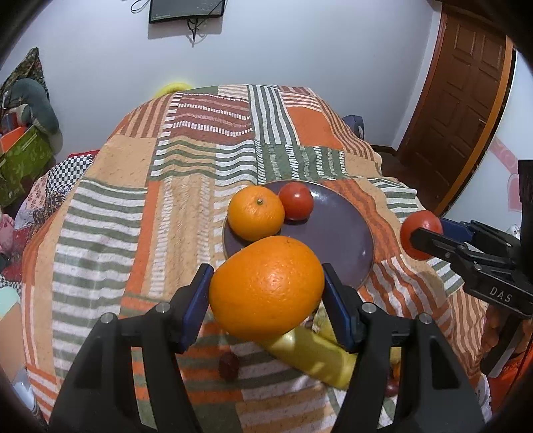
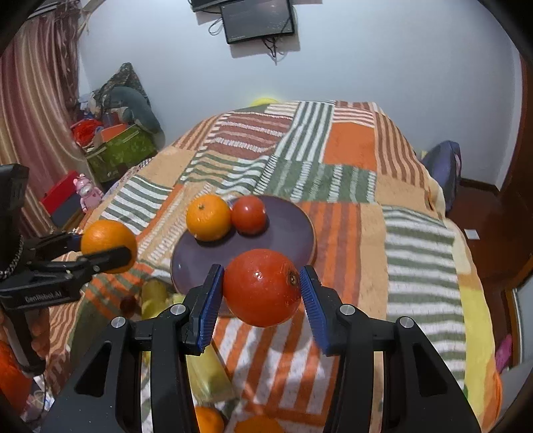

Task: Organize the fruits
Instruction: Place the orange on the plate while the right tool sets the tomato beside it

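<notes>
Centrally, a dark plate rests on the striped cloth covering the table, carrying a small orange and a tomato that touch at its far-left rim. The left gripper is closed on a large orange, its blue pads pressed to both flanks; the fruit is held in the air just short of the plate's near edge. The right gripper holds a red fruit, probably a second tomato: the left pad touches its skin, while a thin gap seems to show at the right pad, so the grip on that side cannot be confirmed. This fruit is likewise off the cloth, at the plate's near-right edge. Seen from the left wrist, the right gripper enters from the right, level with the plate; seen from the right wrist, the left gripper enters from the left. Below the left gripper lie a yellow fruit, perhaps a banana, and a small dark red fruit on the cloth. More oranges sit at the near edge under the right gripper. A monitor hangs on the far wall.
</notes>
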`<action>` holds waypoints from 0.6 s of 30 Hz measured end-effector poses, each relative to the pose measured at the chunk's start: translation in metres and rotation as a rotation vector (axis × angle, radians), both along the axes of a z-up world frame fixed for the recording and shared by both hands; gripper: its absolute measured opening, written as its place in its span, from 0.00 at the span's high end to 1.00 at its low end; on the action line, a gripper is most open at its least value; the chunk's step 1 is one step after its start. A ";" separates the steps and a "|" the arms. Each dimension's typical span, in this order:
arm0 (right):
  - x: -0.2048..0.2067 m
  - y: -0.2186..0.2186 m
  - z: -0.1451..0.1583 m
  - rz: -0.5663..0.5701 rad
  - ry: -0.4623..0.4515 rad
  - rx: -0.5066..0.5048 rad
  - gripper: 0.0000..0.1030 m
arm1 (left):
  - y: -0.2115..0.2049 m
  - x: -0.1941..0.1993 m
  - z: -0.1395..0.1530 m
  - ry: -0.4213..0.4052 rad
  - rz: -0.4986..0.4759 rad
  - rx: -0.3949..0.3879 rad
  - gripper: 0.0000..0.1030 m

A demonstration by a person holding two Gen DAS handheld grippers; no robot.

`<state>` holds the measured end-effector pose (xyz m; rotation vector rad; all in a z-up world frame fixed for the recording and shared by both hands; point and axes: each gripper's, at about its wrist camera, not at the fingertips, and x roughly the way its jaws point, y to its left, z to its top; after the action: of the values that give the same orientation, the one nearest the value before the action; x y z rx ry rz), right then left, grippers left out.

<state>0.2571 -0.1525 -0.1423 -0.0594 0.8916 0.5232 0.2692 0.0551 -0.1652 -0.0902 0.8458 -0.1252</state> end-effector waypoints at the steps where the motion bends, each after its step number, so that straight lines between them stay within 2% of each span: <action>1: 0.003 0.003 0.000 0.006 -0.003 -0.001 0.58 | 0.000 0.004 -0.001 0.002 -0.001 -0.001 0.38; 10: 0.026 0.026 -0.005 0.028 -0.006 0.029 0.58 | -0.002 0.036 -0.021 0.046 -0.009 0.000 0.38; 18: 0.050 0.045 -0.022 0.037 0.024 -0.011 0.58 | 0.002 0.059 -0.040 0.103 -0.014 -0.005 0.38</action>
<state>0.3070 -0.1073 -0.1644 -0.0793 0.9182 0.5544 0.3280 0.0569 -0.2055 -0.0964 0.9490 -0.1371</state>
